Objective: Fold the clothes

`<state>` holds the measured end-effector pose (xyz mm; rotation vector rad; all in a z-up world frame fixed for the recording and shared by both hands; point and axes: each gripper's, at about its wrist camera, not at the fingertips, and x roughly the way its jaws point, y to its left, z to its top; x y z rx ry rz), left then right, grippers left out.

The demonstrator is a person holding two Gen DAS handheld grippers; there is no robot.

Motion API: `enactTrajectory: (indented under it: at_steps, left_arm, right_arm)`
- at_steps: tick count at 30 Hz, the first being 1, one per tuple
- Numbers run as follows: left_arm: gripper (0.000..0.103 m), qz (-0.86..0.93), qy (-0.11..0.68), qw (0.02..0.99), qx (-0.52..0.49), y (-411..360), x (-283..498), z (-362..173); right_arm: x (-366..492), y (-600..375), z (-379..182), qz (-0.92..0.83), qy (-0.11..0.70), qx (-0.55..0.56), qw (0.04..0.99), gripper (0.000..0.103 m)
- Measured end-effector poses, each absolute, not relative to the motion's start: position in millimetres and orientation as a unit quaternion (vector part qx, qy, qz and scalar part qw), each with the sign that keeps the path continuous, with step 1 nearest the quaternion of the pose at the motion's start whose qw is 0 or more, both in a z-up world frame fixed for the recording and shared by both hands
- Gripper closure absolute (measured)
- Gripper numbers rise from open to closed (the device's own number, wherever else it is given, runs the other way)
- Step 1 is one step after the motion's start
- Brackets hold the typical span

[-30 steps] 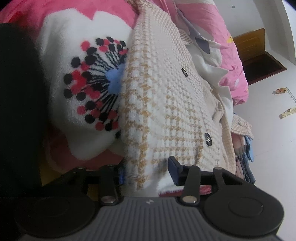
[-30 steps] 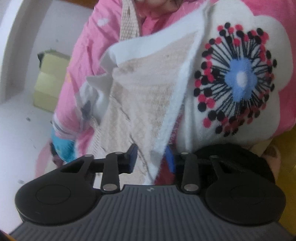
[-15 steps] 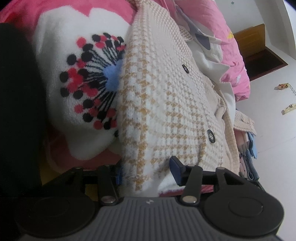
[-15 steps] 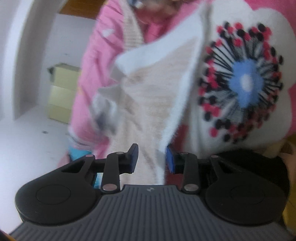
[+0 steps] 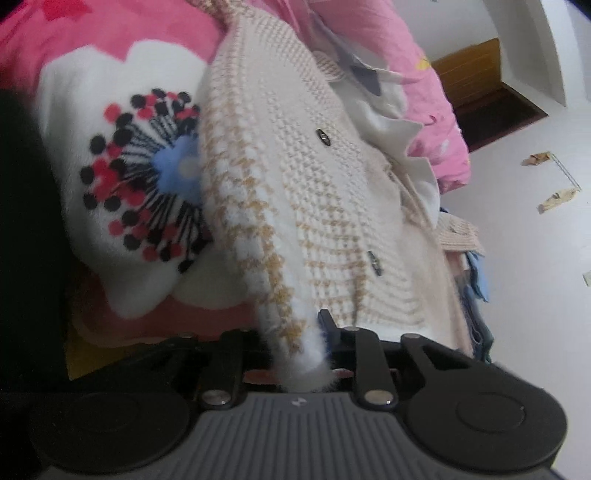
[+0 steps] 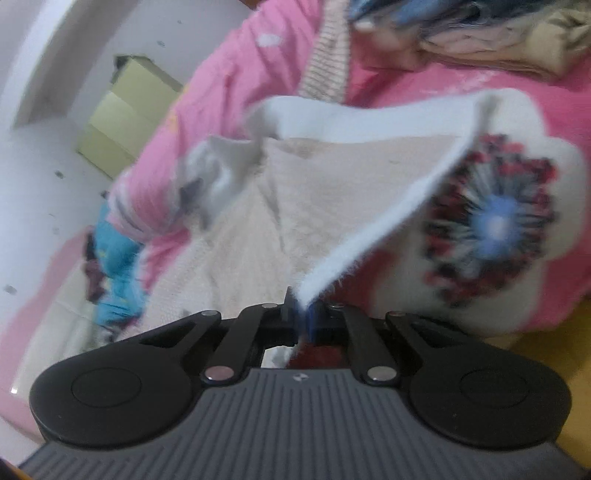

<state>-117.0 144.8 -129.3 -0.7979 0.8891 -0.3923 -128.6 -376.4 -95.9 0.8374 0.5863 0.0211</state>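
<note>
The light is soft and even, with no hard shadows. Both pictures bend at the edges. The right wrist view is smeared with blur, most on the flower blanket (image 6: 495, 221).

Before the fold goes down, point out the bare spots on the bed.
Free: the flower blanket left of the houndstooth cardigan. Crowded: a folded pile at the far end, and rumpled clothes at the cardigan's other edge.

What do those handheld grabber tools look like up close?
Both look alike. The left gripper and the right gripper each have a grey ribbed body bearing a small white logo, two round black discs at the sides, black linkage arms with silver rivets, and two black fingers; the right's pads are blue.
</note>
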Motion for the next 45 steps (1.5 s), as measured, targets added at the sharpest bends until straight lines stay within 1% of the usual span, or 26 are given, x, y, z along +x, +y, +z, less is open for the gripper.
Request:
enactTrajectory:
  at_steps: [1,3,6,9,10,11,13,15,16,17,18,20,21,24,27,28,30,32,33,34,35,38,40,43,45]
  left_arm:
    - [0.067,-0.179,0.421,0.809,-0.368,143.5,-114.6,-131.1]
    - [0.067,-0.171,0.433,0.806,-0.364,141.3,-110.5,-135.2]
    - [0.067,-0.169,0.435,0.804,-0.368,139.7,-109.9,-138.8]
    - [0.067,-0.168,0.443,0.795,-0.38,140.4,-108.7,-145.7]
    - [0.065,-0.166,0.444,0.792,-0.384,140.6,-107.3,-147.7]
    - [0.058,-0.165,0.444,0.791,-0.389,141.0,-105.8,-149.5]
    - [0.052,-0.161,0.443,0.788,-0.397,142.2,-102.6,-153.7]
    - [0.057,-0.162,0.444,0.786,-0.399,142.7,-98.4,-158.2]
    - [0.065,-0.164,0.446,0.784,-0.399,142.6,-96.2,-160.2]
    - [0.075,-0.166,0.446,0.784,-0.399,142.5,-94.4,-161.4]
    - [0.079,-0.17,0.445,0.785,-0.397,142.4,-93.3,-161.6]
    - [0.091,-0.179,0.441,0.788,-0.391,142.9,-94.0,-160.6]
    - [0.091,-0.183,0.439,0.79,-0.388,141.9,-93.9,-158.7]
    - [0.094,-0.193,0.433,0.794,-0.382,142.4,-96.4,-149.8]
    - [0.095,-0.203,0.419,0.791,-0.397,149.5,-104.8,-138.1]
    - [0.095,-0.205,0.414,0.791,-0.401,151.8,-107.4,-133.9]
    - [0.095,-0.209,0.404,0.793,-0.406,154.5,-110.9,-126.0]
    - [0.095,-0.214,0.399,0.793,-0.409,155.8,-112.5,-120.4]
    - [0.095,-0.219,0.394,0.791,-0.413,156.9,-113.2,-118.0]
    - [0.095,-0.225,0.39,0.79,-0.417,158.6,-113.7,-115.9]
    - [0.095,-0.231,0.386,0.788,-0.42,160.7,-114.2,-114.1]
    - [0.095,-0.243,0.381,0.781,-0.43,168.4,-114.2,-112.4]
    - [0.095,-0.249,0.381,0.773,-0.442,172.8,-113.1,-113.4]
    - [0.095,-0.255,0.375,0.771,-0.446,174.6,-112.9,-112.1]
    - [0.095,-0.258,0.367,0.778,-0.44,174.1,-114.3,-107.6]
  right_arm:
    - [-128.8,-380.5,-104.3,0.002,0.296,0.402,0.866,0.101]
    - [-128.1,-382.7,-111.4,0.003,0.302,0.414,0.859,0.101]
    - [-134.8,-381.0,-99.3,0.01,0.282,0.4,0.872,0.1]
    - [-137.1,-390.1,-107.6,-0.006,0.303,0.396,0.867,0.101]
    - [-138.9,-393.2,-112.5,-0.012,0.311,0.4,0.862,0.101]
    - [-140.6,-394.7,-114.8,-0.012,0.315,0.404,0.859,0.101]
    - [-141.5,-392.7,-110.9,-0.007,0.322,0.385,0.865,0.1]
    - [-140.8,-390.9,-102.2,-0.003,0.339,0.357,0.87,0.096]
    - [-141.1,-391.2,-96.1,-0.006,0.347,0.343,0.873,0.084]
    - [-144.7,-393.4,-87.3,-0.01,0.353,0.327,0.877,0.077]
    - [-149.4,-395.6,-75.3,-0.02,0.356,0.302,0.884,0.077]
    - [-155.8,-396.9,-48.2,-0.045,0.35,0.24,0.905,0.077]
    - [-152.4,-393.2,-35.5,-0.048,0.344,0.207,0.915,0.077]
    - [-90.8,-349.6,-13.1,0.043,0.333,0.136,0.932,0.077]
    - [-26.2,-302.3,6.6,0.134,0.322,0.063,0.935,0.078]
    - [5.5,-275.1,1.9,0.166,0.333,0.037,0.927,0.079]
    - [65.1,-237.3,-14.1,0.203,0.36,0.009,0.91,0.079]
    - [115.5,-217.5,-33.4,0.207,0.388,-0.008,0.898,0.08]
    - [137.5,-210.1,-44.3,0.21,0.411,-0.012,0.887,0.08]
    - [149.8,-210.4,-58.8,0.216,0.46,-0.004,0.861,0.081]
    - [155.9,-210.6,-69.5,0.224,0.499,-0.002,0.837,0.083]
    - [118.1,-210.4,-66.4,0.263,0.539,-0.051,0.799,0.083]
    - [94.2,-208.9,-59.6,0.293,0.584,-0.058,0.755,0.083]
    - [91.3,-192.9,-46.3,0.304,0.568,-0.121,0.755,0.085]
    - [118.3,-191.7,-34.5,0.285,0.525,-0.096,0.796,0.085]
